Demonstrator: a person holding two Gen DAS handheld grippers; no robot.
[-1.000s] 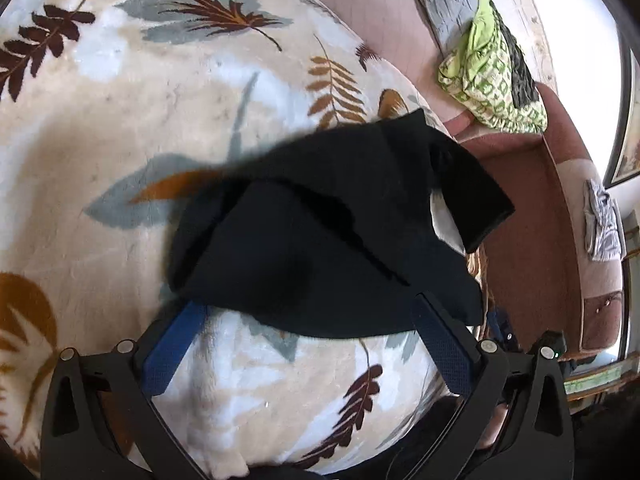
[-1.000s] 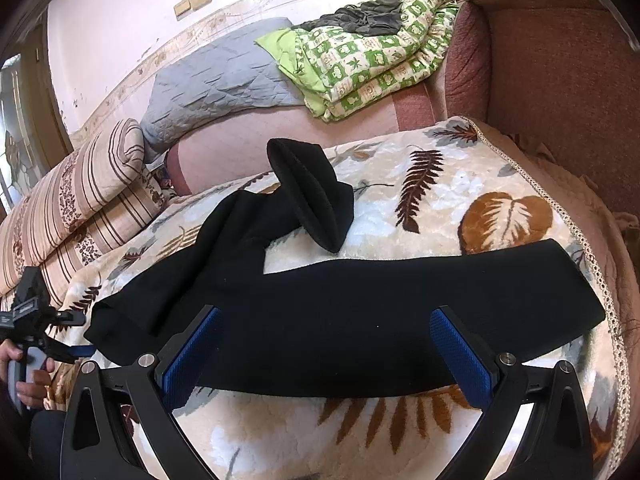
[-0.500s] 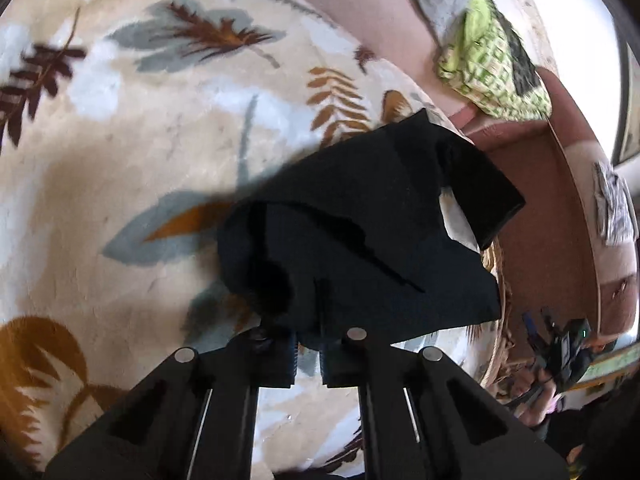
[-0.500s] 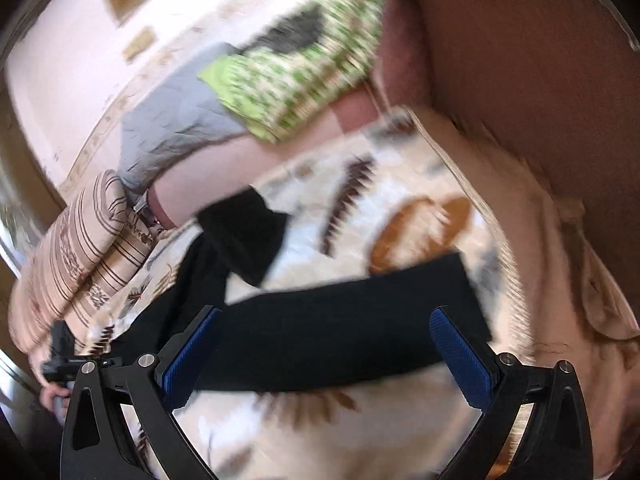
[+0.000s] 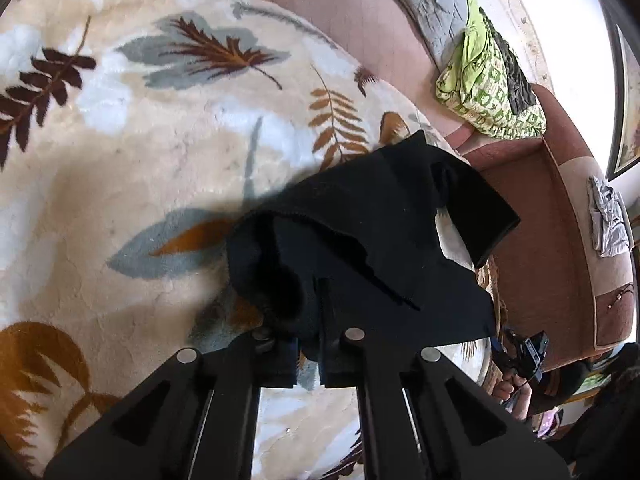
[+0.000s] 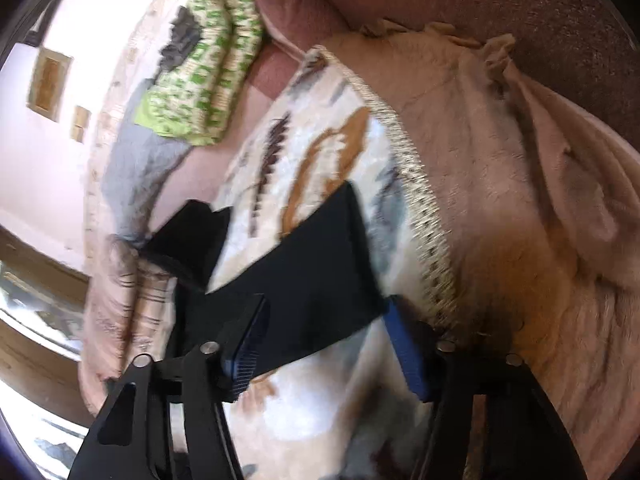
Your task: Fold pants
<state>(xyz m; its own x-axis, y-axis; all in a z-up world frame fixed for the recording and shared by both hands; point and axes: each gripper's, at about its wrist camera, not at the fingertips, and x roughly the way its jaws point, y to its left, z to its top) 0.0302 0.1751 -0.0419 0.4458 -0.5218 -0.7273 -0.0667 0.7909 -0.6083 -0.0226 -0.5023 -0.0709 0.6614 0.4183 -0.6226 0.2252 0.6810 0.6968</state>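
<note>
Black pants (image 5: 372, 240) clamped in left claw (image 5: 310, 354), right claw (image 6: 328, 344) tilted, closing, astride leg end.

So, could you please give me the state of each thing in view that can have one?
Black pants: spread unfolded on the leaf blanket, one leg end flipped over.
Left tongs: shut on the pants' edge.
Right tongs: half open, just been closing, straddling the other pants end, pads not yet pressing.
Green patterned quilt: bunched up on the sofa.
</note>
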